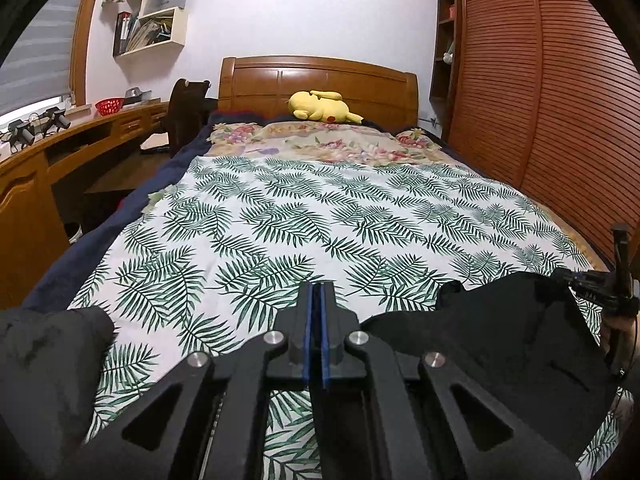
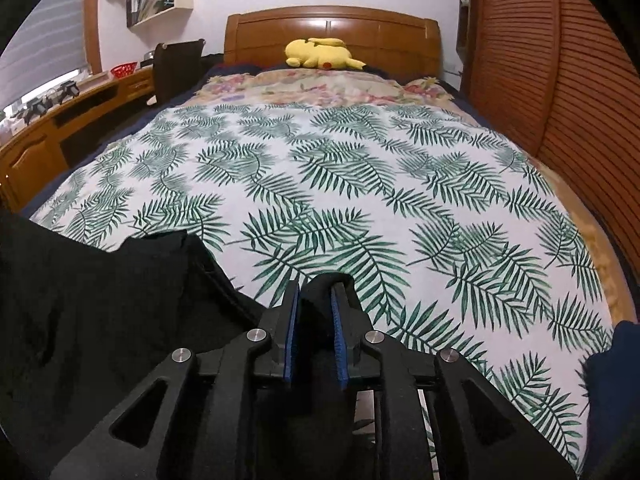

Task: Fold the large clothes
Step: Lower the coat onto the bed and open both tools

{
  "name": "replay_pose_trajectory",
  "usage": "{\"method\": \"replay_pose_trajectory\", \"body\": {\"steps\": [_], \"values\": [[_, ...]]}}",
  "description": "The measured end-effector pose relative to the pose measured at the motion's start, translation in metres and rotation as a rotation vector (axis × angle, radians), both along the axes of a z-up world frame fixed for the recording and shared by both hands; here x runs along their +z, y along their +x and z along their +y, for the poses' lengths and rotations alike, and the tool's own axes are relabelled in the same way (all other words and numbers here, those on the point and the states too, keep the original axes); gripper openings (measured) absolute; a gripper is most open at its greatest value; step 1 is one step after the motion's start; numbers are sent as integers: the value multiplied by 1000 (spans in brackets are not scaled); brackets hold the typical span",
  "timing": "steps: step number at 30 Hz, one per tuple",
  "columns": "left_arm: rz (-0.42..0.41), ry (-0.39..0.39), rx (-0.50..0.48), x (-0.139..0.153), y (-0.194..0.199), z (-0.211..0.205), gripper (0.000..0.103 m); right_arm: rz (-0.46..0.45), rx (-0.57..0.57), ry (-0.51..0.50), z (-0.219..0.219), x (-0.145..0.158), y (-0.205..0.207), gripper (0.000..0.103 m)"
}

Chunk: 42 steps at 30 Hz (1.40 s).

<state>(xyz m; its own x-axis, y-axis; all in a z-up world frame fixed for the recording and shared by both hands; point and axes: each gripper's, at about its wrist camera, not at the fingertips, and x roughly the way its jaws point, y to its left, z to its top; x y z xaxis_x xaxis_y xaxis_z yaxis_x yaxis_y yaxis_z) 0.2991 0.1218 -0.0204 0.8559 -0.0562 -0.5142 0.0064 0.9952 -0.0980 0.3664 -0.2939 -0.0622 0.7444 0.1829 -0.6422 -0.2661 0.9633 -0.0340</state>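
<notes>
While right gripper (image 2: 316, 292) pinches black garment (image 2: 100, 300), fabric stretched leftward across bed (image 2: 360, 160)

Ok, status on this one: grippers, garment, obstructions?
Left gripper shut, nothing visibly clamped. Right gripper shut on black garment. Garment bunched at near bed edge. Leaf-print sheet ahead clear.

Both my grippers are the same build: matte black linkage arms with triangular cutouts and round silver screws at the pivots. The left gripper (image 1: 317, 292) has thin blue pads lining its fingers, and the right gripper (image 2: 316, 292) has those blue pads (image 2: 341, 344) too, with a ridged texture along the edge.
</notes>
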Motion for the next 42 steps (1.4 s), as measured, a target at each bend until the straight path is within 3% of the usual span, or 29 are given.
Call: {"method": "replay_pose_trajectory", "body": {"steps": [5,8,10,12,18,22,26,27,29,30,32,33,37,42], "values": [[3,9,-2,1,-1,-3,1,-33,-17,-11,1,10,-2,20],[5,24,2,3,-3,-4,2,-51,-21,-8,1,15,-4,34],[1,17,-10,5,-5,-4,6,-63,-22,2,0,19,-6,55],[-3,15,-20,7,-9,-5,8,-63,-17,10,-1,20,-7,60],[30,-11,-100,4,-18,-16,20,87,3,-54,2,-12,6,61],[57,5,-147,-2,-25,-34,26,186,-44,-81,-5,-38,20,61],[87,15,-195,-9,-33,-52,30,290,-76,-42,-17,-57,34,61],[91,17,-205,-10,-34,-55,31,324,-67,-18,-20,-61,37,60],[100,25,-219,-13,-38,-61,32,359,-24,8,-18,-66,40,33],[106,30,-226,-15,-39,-64,33,353,-6,-12,-15,-65,40,10],[115,32,-232,-17,-40,-67,33,266,27,-69,-4,-54,35,5],[120,29,-235,-19,-41,-68,33,153,7,-102,-1,-40,28,3],[141,20,-253,-25,-41,-75,34,-2,-82,-130,-5,-7,30,2],[150,19,-279,-28,-46,-85,34,68,-172,-162,-20,-9,49,2]]}}
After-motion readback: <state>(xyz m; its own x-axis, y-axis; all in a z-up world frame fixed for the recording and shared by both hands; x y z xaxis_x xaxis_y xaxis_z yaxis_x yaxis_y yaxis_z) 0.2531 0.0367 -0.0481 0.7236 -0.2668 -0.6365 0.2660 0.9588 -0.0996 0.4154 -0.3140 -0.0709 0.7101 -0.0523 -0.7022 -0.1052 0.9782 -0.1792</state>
